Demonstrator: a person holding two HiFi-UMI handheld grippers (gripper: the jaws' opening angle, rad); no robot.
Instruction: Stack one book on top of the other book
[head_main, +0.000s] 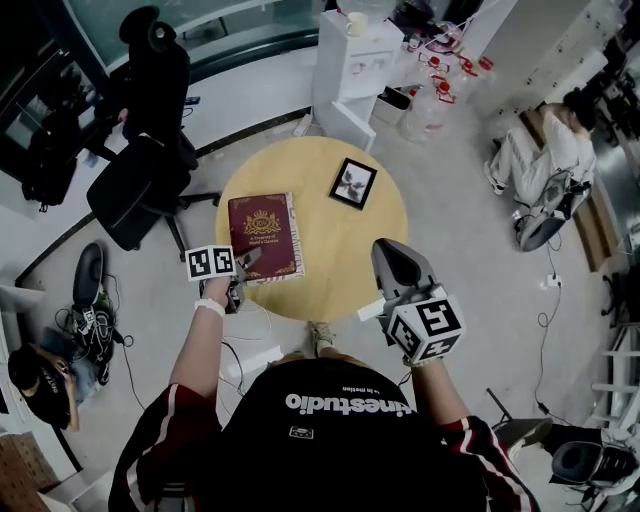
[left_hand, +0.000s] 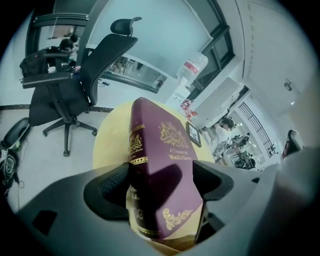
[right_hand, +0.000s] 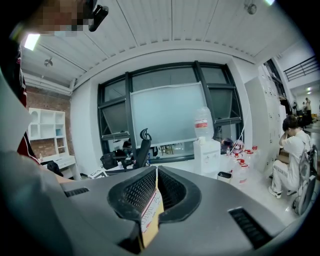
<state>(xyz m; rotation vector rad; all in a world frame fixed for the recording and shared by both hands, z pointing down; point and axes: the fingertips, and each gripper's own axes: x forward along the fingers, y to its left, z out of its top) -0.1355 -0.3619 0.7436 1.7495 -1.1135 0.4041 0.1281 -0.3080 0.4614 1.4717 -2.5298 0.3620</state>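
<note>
Round and yellow, the table (head_main: 335, 262) stands in a big room, with a black chair (head_main: 140, 185) near it on the floor. On the table lies a dark red book (head_main: 264, 236) with gold print, flat, close to my edge. A small black picture frame (head_main: 353, 183) lies apart from it, farther away. My left gripper (left_hand: 161, 181) is wide open, and the near end of the book is between its jaws. My right gripper (right_hand: 156, 174) is up off the table with its jaws pressed together. A little yellow paper slip (right_hand: 150, 215) shows just below where they meet.
</note>
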